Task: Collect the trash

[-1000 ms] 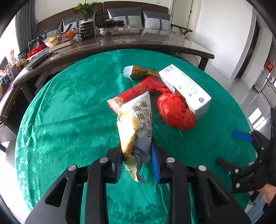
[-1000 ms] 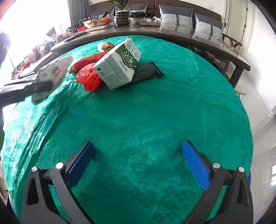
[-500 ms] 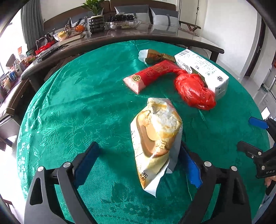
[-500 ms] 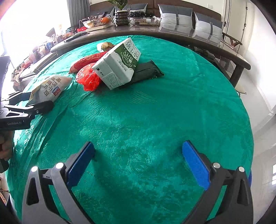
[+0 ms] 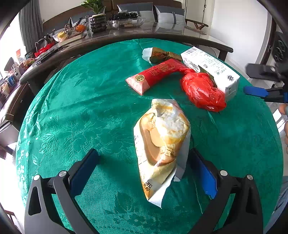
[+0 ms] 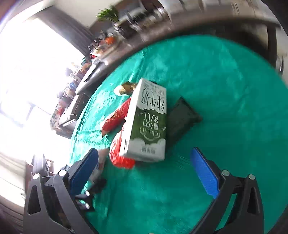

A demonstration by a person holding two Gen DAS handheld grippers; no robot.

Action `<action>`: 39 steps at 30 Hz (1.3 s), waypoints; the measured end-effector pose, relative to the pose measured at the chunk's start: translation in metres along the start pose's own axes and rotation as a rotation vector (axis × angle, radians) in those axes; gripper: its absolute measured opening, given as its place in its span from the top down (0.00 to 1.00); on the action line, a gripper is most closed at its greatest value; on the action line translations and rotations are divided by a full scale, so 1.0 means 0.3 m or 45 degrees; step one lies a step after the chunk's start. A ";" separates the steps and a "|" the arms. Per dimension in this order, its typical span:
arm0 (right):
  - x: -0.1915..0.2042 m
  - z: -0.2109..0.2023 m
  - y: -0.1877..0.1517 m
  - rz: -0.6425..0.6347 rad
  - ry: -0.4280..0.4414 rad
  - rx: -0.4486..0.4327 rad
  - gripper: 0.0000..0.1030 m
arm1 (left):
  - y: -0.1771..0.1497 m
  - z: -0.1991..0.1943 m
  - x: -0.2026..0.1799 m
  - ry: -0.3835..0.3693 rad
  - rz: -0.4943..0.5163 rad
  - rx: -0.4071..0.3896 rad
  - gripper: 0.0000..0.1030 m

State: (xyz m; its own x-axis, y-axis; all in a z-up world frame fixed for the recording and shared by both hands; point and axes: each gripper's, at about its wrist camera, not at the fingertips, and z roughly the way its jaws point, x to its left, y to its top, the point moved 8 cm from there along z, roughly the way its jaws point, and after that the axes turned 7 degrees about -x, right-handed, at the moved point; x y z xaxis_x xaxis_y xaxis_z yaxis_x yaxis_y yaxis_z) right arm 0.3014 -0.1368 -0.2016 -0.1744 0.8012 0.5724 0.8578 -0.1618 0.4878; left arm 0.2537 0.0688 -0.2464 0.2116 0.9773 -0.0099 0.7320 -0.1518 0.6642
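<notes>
My left gripper (image 5: 144, 171) is open, its blue pads either side of a yellow-and-white bread wrapper (image 5: 162, 142) lying on the green tablecloth (image 5: 81, 108). Beyond lie a red packet (image 5: 154, 74), a crumpled red plastic bag (image 5: 201, 91), a white milk carton (image 5: 210, 70) and a brown-gold wrapper (image 5: 160, 54). My right gripper (image 6: 144, 169) is open and tilted, close in front of the milk carton (image 6: 147, 122), the red bag (image 6: 118, 154) and a dark pouch (image 6: 181, 117). It also shows at the right edge of the left wrist view (image 5: 261, 90).
A long dark table (image 5: 126, 37) with a plant, fruit bowls and clutter curves behind the round table. A sofa with grey cushions (image 5: 167, 12) stands beyond it. The tablecloth's edge drops off at left and right.
My left gripper opened and let the bread wrapper down onto the cloth. My right gripper swung left, tilted and closed in on the milk carton.
</notes>
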 end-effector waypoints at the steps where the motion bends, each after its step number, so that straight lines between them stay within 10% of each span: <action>1: -0.002 0.034 0.007 0.025 -0.010 0.026 0.05 | 0.000 0.000 0.000 0.001 -0.004 0.000 0.04; 4: 0.019 0.082 0.014 0.053 -0.020 0.048 0.17 | 0.000 0.001 0.001 0.000 -0.006 0.000 0.04; 5: 0.028 0.084 0.014 0.058 -0.026 0.041 0.42 | 0.000 0.000 0.001 -0.001 -0.007 0.000 0.04; 18: 0.068 -0.243 -0.160 -0.468 -0.440 -0.158 0.54 | 0.000 0.000 0.003 -0.001 -0.007 0.000 0.04; 25: -0.061 -0.206 -0.364 -0.481 -0.514 -0.073 0.53 | 0.000 0.000 0.003 0.000 -0.007 0.000 0.04; 27: -0.070 -0.204 -0.369 -0.445 -0.485 -0.056 0.33 | 0.000 -0.001 0.004 0.001 -0.007 0.000 0.04; 39: -0.065 -0.312 -0.186 -0.301 -0.476 -0.006 0.14 | 0.011 -0.136 0.038 -0.267 0.011 -0.056 0.05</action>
State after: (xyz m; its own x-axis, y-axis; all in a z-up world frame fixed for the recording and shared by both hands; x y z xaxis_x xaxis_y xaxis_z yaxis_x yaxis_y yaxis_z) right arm 0.2116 -0.1975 -0.1783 -0.1779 0.9698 0.1671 0.8131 0.0493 0.5800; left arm 0.2323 0.0854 -0.2138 0.3512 0.9232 -0.1562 0.7015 -0.1489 0.6970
